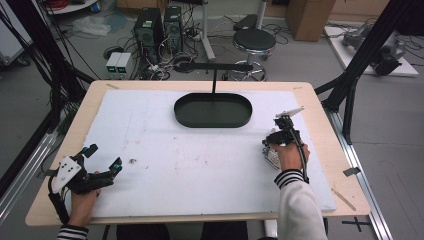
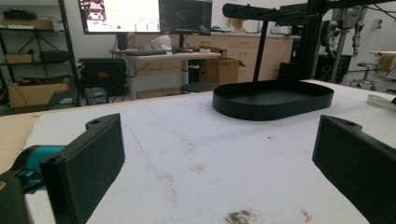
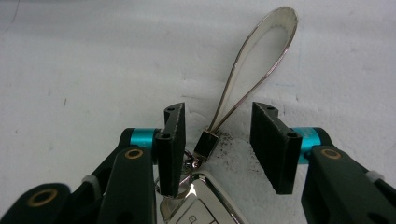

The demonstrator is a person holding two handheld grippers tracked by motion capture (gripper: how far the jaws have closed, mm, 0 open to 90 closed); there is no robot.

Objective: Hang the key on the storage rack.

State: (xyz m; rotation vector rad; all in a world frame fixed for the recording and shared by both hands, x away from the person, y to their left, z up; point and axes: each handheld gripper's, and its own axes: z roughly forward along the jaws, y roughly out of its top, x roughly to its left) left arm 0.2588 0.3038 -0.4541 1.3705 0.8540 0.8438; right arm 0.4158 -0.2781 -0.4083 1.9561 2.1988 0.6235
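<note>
A silver key fob (image 3: 201, 205) lies on the white foam mat, with a black clasp (image 3: 205, 142) and a pale strap loop (image 3: 261, 51) stretching away from it. My right gripper (image 3: 217, 126) points down over it and is open, its jaws on either side of the clasp without touching it. In the high view the fob (image 1: 271, 156) lies at the right of the mat, under the right gripper (image 1: 270, 146). At the front left, my left gripper (image 1: 104, 156) rests low over the mat, open and holding nothing (image 2: 219, 140).
A black oval tray (image 1: 180, 107) stands at the back middle of the mat, seen ahead in the left gripper view (image 2: 273, 105). A black T-shaped stand (image 1: 215, 67) rises behind it. Small dark smudges (image 1: 133, 161) mark the mat (image 1: 200, 170).
</note>
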